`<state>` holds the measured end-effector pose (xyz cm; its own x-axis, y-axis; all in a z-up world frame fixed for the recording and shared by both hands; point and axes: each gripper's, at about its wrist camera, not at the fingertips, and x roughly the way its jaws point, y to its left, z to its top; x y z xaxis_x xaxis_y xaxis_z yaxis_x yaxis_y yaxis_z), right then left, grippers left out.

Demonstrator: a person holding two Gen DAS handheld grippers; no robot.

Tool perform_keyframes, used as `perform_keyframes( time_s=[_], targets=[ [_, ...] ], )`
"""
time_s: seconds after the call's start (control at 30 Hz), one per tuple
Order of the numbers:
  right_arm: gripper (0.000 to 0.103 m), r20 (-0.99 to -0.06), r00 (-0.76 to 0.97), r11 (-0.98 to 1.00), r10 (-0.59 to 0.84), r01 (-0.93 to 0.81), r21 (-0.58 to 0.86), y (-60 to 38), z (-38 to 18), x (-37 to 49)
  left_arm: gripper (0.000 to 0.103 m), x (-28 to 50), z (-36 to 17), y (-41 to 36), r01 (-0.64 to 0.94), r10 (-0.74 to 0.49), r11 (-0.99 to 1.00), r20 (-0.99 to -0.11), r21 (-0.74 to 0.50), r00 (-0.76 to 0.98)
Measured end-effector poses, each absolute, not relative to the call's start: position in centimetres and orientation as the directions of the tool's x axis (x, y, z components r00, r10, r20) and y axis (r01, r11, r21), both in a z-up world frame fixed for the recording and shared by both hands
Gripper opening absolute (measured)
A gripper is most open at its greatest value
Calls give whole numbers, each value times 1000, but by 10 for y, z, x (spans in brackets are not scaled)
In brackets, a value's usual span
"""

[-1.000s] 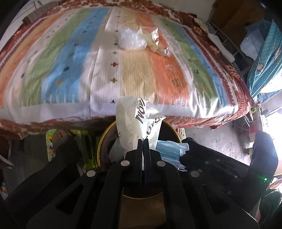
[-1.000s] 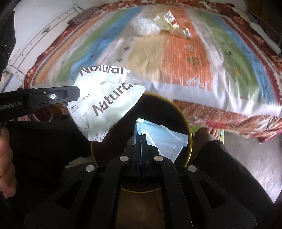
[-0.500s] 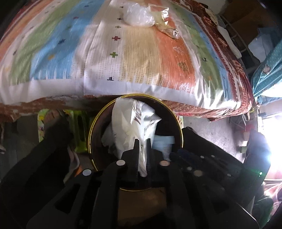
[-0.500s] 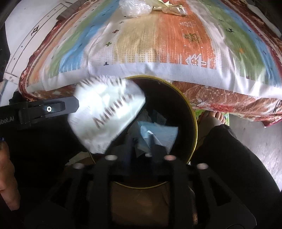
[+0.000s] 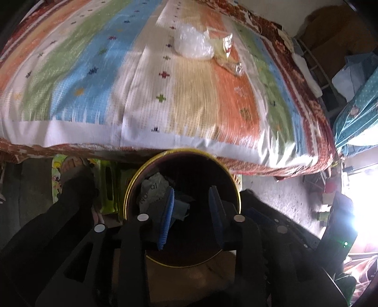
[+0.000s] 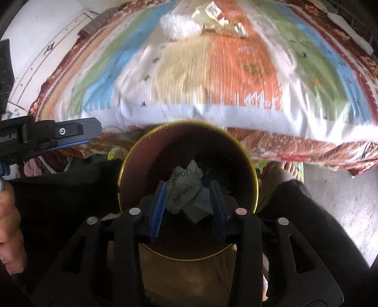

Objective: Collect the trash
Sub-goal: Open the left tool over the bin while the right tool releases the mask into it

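Left wrist view shows the left gripper (image 5: 191, 210) low in the frame with its blue pads spread wide and nothing between them; a second ago those same fingers were pinched on the white printed wrapper (image 5: 151, 191), which now lies crumpled inside the gold-rimmed bin (image 5: 226, 170) at centre frame. In the right wrist view the right gripper (image 6: 187, 207) also stands spread wide over the bin mouth, whereas a second ago it was clamped on a pale blue packet (image 6: 200, 207); that packet now sits in the bin, touching the wrapper. The left tool appears at the left edge of that view, off to the side of the bin rim. So both pieces are released and this pair counts as collected. Beyond the bin, the striped bedspread (image 6: 236, 70) fills the upper frame, and near its top centre a clear plastic bag (image 6: 179, 26) and a crinkled foil wrapper (image 6: 219, 21) lie touching each other, well apart from the bin. Those look like the remaining trash.
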<state>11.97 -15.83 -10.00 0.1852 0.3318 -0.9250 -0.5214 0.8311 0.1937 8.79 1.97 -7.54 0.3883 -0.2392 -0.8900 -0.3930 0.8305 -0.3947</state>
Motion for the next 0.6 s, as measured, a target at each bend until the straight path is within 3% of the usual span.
perform_keyframes(
  time_s=[0.13, 0.2, 0.33, 0.43, 0.5, 0.6],
  targets=[
    [51, -885, 301, 813, 356, -567, 134, -158, -70, 124, 36, 89, -62, 33, -403, -230, 811, -865, -423, 445],
    [54, -872, 322, 811, 368, -571, 131, -160, -61, 129, 50, 91, -55, 38, -402, -227, 805, -852, -437, 472],
    [59, -851, 361, 812, 380, -572, 120, -162, -44, 140, 61, 96, -39, 51, -407, -213, 786, -823, -465, 526],
    [70, -827, 398, 803, 397, -588, 102, -160, -29, 147, 73, 101, -27, 58, -401, -195, 788, -807, -467, 557],
    [77, -811, 418, 796, 409, -599, 92, -161, -20, 149, 88, 106, -20, 61, -382, -208, 788, -793, -482, 572],
    [91, -772, 469, 781, 429, -622, 56, -159, -2, 154, 96, 116, -13, 65, -366, -197, 801, -785, -474, 587]
  ],
)
